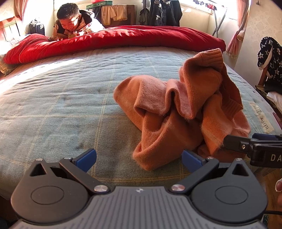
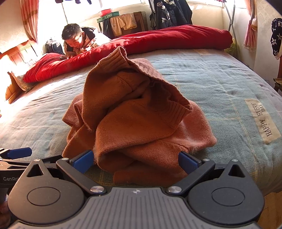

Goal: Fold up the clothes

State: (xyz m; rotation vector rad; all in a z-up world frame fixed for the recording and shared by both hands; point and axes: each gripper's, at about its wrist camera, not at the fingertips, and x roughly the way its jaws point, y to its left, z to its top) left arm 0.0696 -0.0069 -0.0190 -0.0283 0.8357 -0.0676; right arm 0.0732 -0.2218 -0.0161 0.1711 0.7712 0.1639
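Note:
An orange knitted sweater (image 1: pixel 185 107) lies crumpled in a heap on the blue-grey bedspread (image 1: pixel 61 98), near the bed's front edge. My left gripper (image 1: pixel 139 158) is open just in front of the heap's lower left fold, nothing between its blue pads. In the right wrist view the same sweater (image 2: pixel 134 119) fills the middle, ribbed hem sticking up. My right gripper (image 2: pixel 135 161) is open with its blue pads on either side of the nearest fold, not closed on it. The right gripper (image 1: pixel 250 144) also shows at the right edge of the left view, and the left gripper's tip (image 2: pixel 17 153) at the left edge of the right view.
A red duvet (image 1: pixel 114 40) is bunched along the far side of the bed, with a person (image 1: pixel 74 22) leaning on it. A sewn label (image 2: pixel 262 121) marks the bedspread at right. Dark jackets (image 1: pixel 164 12) hang behind; a star-patterned garment (image 1: pixel 269 54) hangs at right.

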